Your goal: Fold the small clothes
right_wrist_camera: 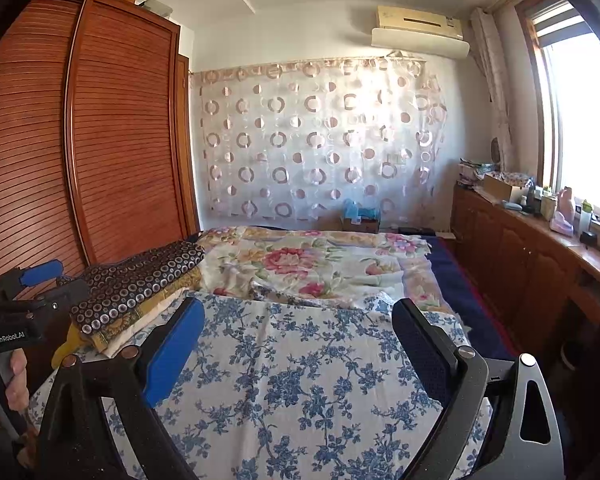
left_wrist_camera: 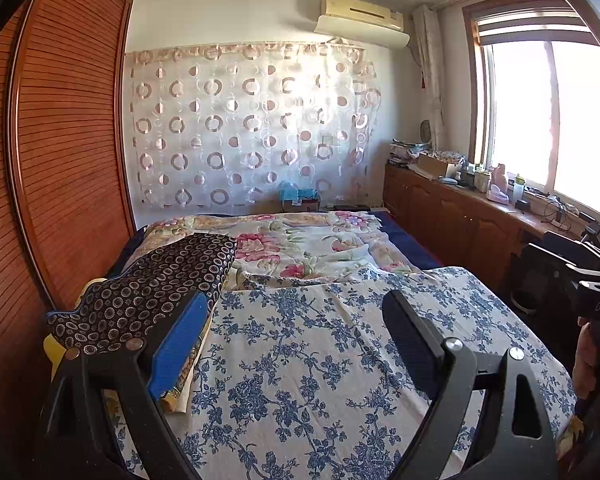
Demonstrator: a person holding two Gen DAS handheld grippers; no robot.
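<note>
My left gripper (left_wrist_camera: 296, 344) hangs over the near end of the bed (left_wrist_camera: 404, 236), its fingers (left_wrist_camera: 180, 344) spread wide with nothing between them. My right gripper (right_wrist_camera: 300, 344) hangs beside it, fingers (right_wrist_camera: 176, 352) just as wide and also empty. Neither pair touches cloth.

Under both lies the blue-flowered cloth (left_wrist_camera: 320, 360), spread flat on the near part of the bed. It is the piece right in front of me. Its far edge runs across the bed from left to right, and the cloth stretches from that edge back towards me; I cannot tell which way is longer, since its near end runs out of view under my grippers.

To my left, just beside the cloth's left edge, sits a stack of folded clothes (left_wrist_camera: 152, 292) with a dark ring-patterned piece on top and yellow and cream layers under it. Its long side runs away from me along the bed's left edge. Behind the cloth a pink-flowered sheet (left_wrist_camera: 300, 240) covers the rest of the bed, a little rumpled where the two meet.

A slatted wooden wardrobe (left_wrist_camera: 68, 140) stands close on the left. A low wooden cabinet (left_wrist_camera: 452, 216) crowded with bottles and boxes runs under the window (left_wrist_camera: 552, 120) on the right. A ring-patterned curtain (left_wrist_camera: 252, 124) hangs on the far wall.
</note>
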